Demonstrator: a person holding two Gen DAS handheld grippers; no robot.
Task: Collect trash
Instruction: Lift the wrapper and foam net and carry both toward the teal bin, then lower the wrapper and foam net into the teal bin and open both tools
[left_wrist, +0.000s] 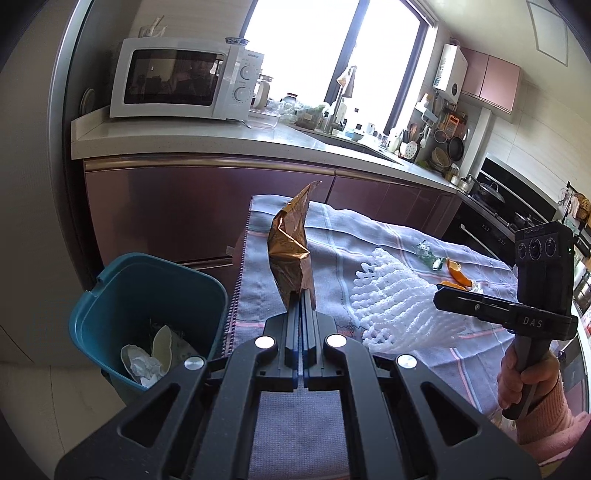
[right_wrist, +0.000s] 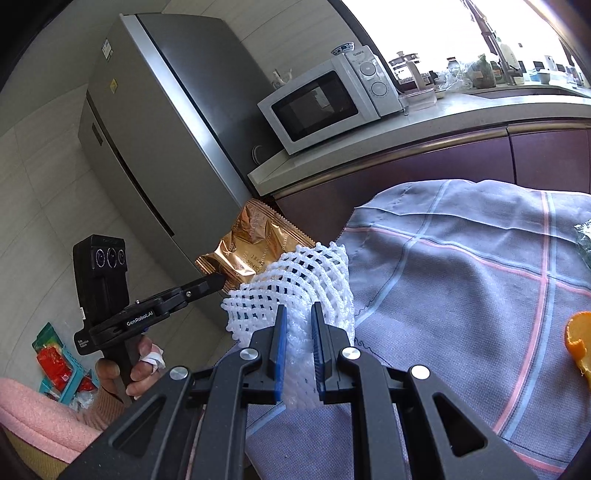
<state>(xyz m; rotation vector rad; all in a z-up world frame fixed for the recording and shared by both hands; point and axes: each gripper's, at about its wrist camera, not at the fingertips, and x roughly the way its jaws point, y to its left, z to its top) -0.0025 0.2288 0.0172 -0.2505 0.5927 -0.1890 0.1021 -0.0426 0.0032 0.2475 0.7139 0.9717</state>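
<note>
My left gripper (left_wrist: 302, 295) is shut on a gold foil snack wrapper (left_wrist: 291, 251) and holds it upright above the table's left edge, beside the teal trash bin (left_wrist: 110, 295). It also shows in the right wrist view (right_wrist: 218, 282) with the wrapper (right_wrist: 255, 243). My right gripper (right_wrist: 298, 314) is shut on a white foam fruit net (right_wrist: 295, 280), lifted over the cloth. In the left wrist view the net (left_wrist: 391, 299) lies spread on the cloth below the right gripper (left_wrist: 441, 291).
A grey checked cloth (left_wrist: 369, 236) covers the table. Orange peel (left_wrist: 456, 275) and a green wrapper (left_wrist: 428, 254) lie at its far side. The bin holds crumpled paper (left_wrist: 144, 363). A counter with a microwave (left_wrist: 184, 77) stands behind, a fridge (right_wrist: 147, 129) to the left.
</note>
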